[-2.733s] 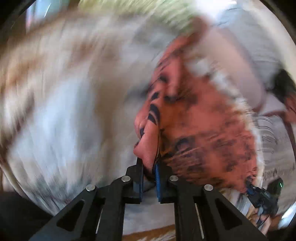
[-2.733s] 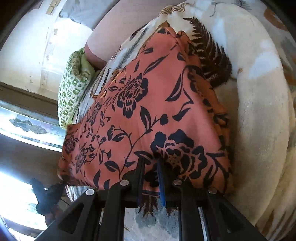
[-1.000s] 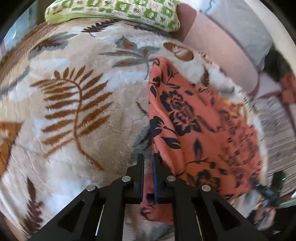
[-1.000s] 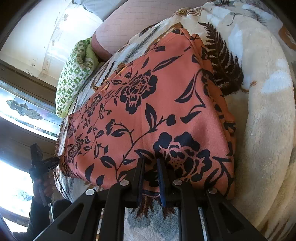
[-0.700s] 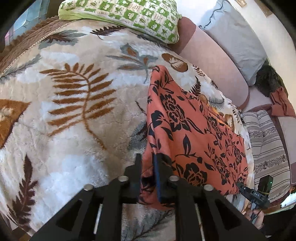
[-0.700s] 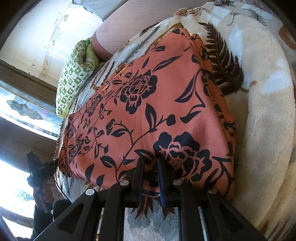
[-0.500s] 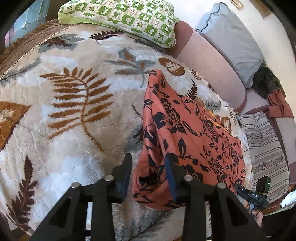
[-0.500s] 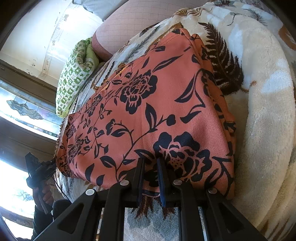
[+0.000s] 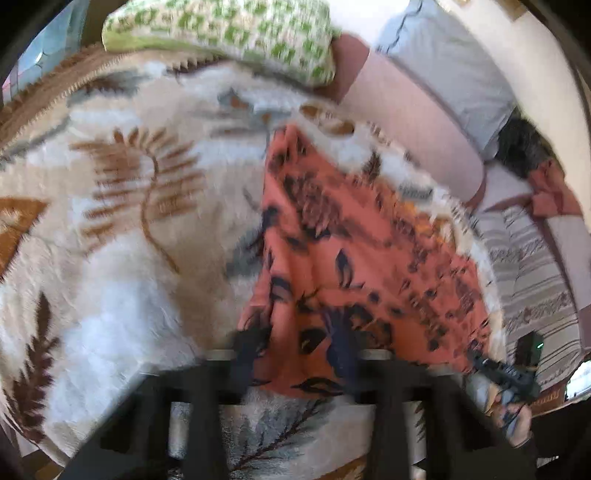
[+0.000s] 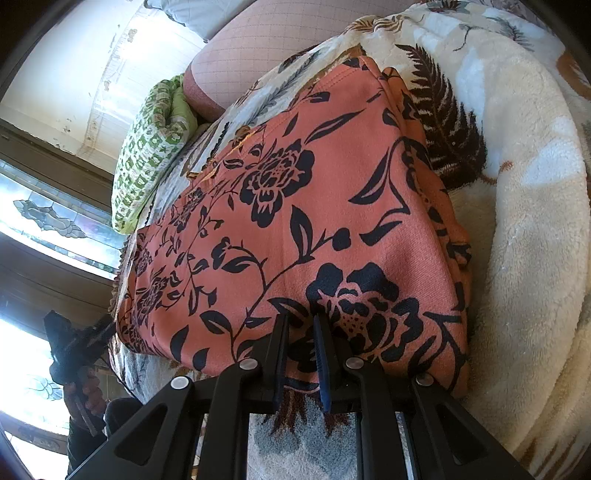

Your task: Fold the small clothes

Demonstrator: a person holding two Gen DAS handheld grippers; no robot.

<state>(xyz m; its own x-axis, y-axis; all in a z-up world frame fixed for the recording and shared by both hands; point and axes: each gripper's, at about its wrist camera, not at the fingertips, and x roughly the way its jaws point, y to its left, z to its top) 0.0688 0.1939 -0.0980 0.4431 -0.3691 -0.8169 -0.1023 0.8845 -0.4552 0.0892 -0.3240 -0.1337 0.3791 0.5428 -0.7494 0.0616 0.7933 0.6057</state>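
An orange garment with a black floral print lies folded flat on a cream leaf-patterned blanket. In the blurred left wrist view my left gripper is open, its jaws spread wide at the garment's near corner, holding nothing. In the right wrist view the garment fills the middle, and my right gripper is shut on its near edge. The left gripper shows small at the far left, and the right gripper shows at the lower right of the left wrist view.
A green-and-white patterned pillow and a pink bolster lie at the head of the bed, with a grey pillow behind. A striped cloth is at the right. A window is at the left.
My left gripper has opened and let go of the garment's corner, which now rests on the blanket. My right gripper has stayed shut on the near edge without moving.
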